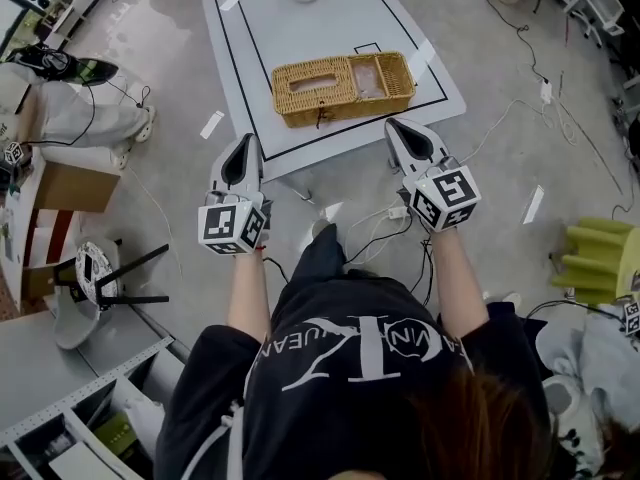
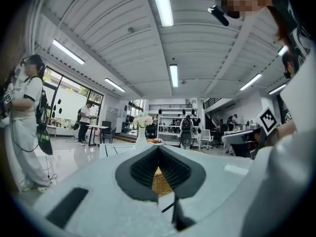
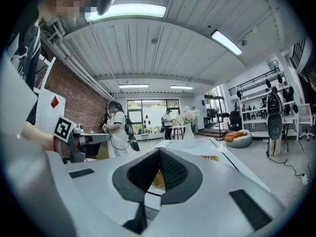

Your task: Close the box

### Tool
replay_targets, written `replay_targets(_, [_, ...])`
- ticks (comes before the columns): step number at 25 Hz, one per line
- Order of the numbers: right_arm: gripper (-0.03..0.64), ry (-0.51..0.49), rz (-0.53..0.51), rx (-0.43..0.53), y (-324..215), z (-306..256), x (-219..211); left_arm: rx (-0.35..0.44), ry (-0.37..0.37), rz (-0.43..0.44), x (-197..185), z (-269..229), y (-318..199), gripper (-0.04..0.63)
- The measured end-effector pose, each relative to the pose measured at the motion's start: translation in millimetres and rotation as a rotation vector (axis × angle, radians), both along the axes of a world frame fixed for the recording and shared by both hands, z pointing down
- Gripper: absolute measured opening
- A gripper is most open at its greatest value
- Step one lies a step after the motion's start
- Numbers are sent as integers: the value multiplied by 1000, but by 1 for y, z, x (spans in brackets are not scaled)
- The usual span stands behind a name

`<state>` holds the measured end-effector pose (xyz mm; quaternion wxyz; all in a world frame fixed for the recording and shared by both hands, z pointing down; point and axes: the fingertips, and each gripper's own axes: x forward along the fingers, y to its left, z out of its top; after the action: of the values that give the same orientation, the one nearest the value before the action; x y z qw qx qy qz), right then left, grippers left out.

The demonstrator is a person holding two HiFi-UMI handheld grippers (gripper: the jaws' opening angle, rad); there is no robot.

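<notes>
While the box [image 1: 343, 86] is sitting near the front edge of the white surface [image 1: 300, 23], we are holding both grippers in the air just short of that edge, so the closing is not yet begun. We are judging this as the approach step. The left gripper [image 1: 246, 146] is hovering in front of the box's left end and the right gripper [image 1: 397, 130] in front of its right end, both apart from it.

The fingers [image 2: 140, 169] of the left one are meeting at the tips and gripping nothing; the box is only showing behind them through the small gap lower down. The fingers [image 3: 143, 174] of the right one are also lying fully together, with nothing between.

The right part of the box is looking uncovered to us, but we are not able to tell how the lid is lying. For the next move we are needing to bring one gripper over the box, find the lid's edge and push it across the uncovered part, probably while the other is steadying the box.
</notes>
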<state>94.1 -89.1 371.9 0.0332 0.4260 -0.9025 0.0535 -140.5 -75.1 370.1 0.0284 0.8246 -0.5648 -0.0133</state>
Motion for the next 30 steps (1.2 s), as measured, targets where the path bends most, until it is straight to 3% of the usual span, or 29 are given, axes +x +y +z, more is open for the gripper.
replay_targets(30, [-3,-16,-53,43,54,-6,21,15,14,-130,2,-3,87,8])
